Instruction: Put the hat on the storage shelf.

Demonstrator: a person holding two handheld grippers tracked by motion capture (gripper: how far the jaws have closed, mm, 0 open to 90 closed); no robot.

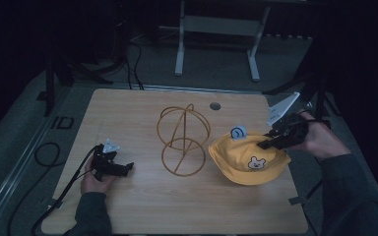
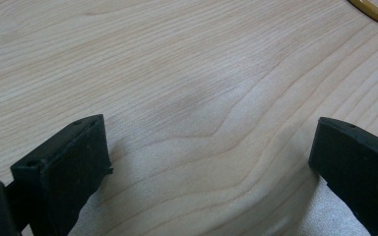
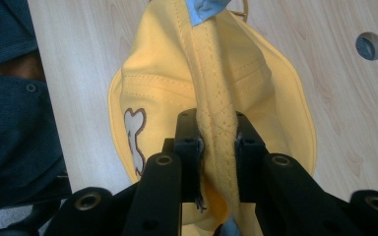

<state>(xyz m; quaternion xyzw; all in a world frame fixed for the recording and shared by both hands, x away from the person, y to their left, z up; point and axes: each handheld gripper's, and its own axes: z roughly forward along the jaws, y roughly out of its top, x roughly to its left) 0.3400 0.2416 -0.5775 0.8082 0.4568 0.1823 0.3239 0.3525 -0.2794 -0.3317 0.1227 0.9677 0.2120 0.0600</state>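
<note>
At the left of the wire stand (image 1: 183,140), the left gripper (image 1: 123,168) rests low over the bare desk (image 1: 142,201) with its jaws spread wide and nothing between them; the left gripper view confirms this, with only wood grain between the two black jaws and a small piece of the stand's golden wire in the top corner. The stand itself is upright near the middle of the desk. Just to the right of the stand lies the yellow hat (image 1: 248,160), with a bear patch (image 1: 257,162) on its front and a small blue tag (image 1: 237,132) at its far edge. The right gripper (image 1: 270,142) is closed on a fold of the hat's fabric, on the side away from the stand. I judge the hold a little risky: only a thin pinch of soft cloth is caught, so a quick lift could let it slip out, and the hanging brim could catch on the stand's rings and tip the stand. The right gripper view shows the stitched fold pressed between the jaws, which the high view is too far to show; the high view alone gives how hat, stand and both grippers lie together.
</note>
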